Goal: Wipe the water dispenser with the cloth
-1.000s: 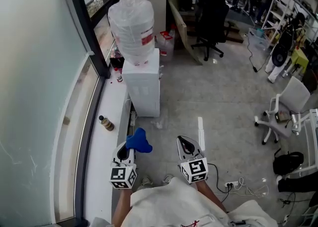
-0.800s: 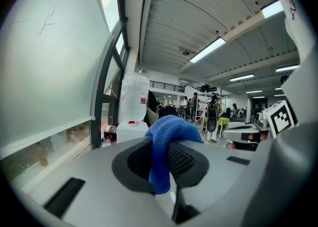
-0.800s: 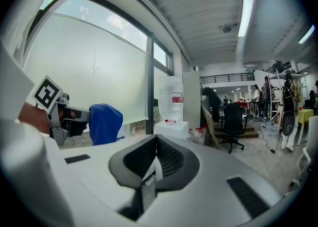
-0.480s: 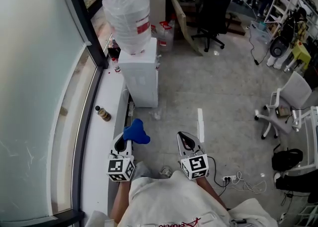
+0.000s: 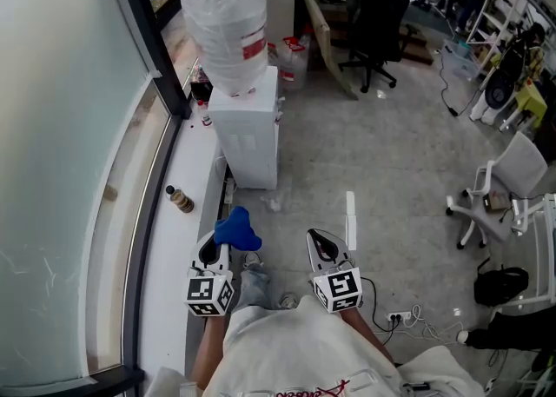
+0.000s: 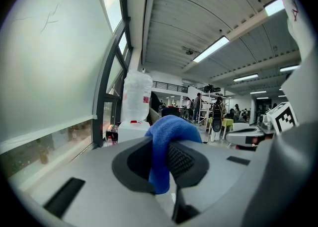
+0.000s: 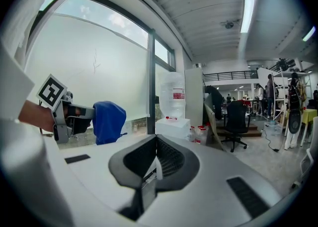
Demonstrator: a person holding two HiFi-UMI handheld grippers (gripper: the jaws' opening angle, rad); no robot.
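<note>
The left claw (image 5: pixel 211 249) is shut tight on a soft blue cloth (image 5: pixel 237 230). In the left gripper view the blue cloth (image 6: pixel 168 127) sits between the two jaws of the left claw (image 6: pixel 161 154) and puffs out over the top of them.

The right claw (image 5: pixel 323 248) is low in the middle of the head view, beside the left one. In the right gripper view the jaws of the right claw (image 7: pixel 155 157) are pressed together with nothing in them. That view also shows the blue cloth (image 7: pixel 109 120) off to the left side.

The white box-shaped water dispenser (image 5: pixel 248 139) stands on the grey floor (image 5: pixel 382 161) in the upper middle of the head view, next to the big window (image 5: pixel 61 126). A big clear plastic water bottle (image 5: pixel 228 32) sits upside down on top of it. The water dispenser is well apart from both claws, and the cloth is not touching it.

A small brown bottle (image 5: pixel 181 200) stands on the white window ledge (image 5: pixel 174 282) at the left. A black office chair (image 5: pixel 373 30) is at the top of the frame, and a white office chair (image 5: pixel 499 187) is at the right.
</note>
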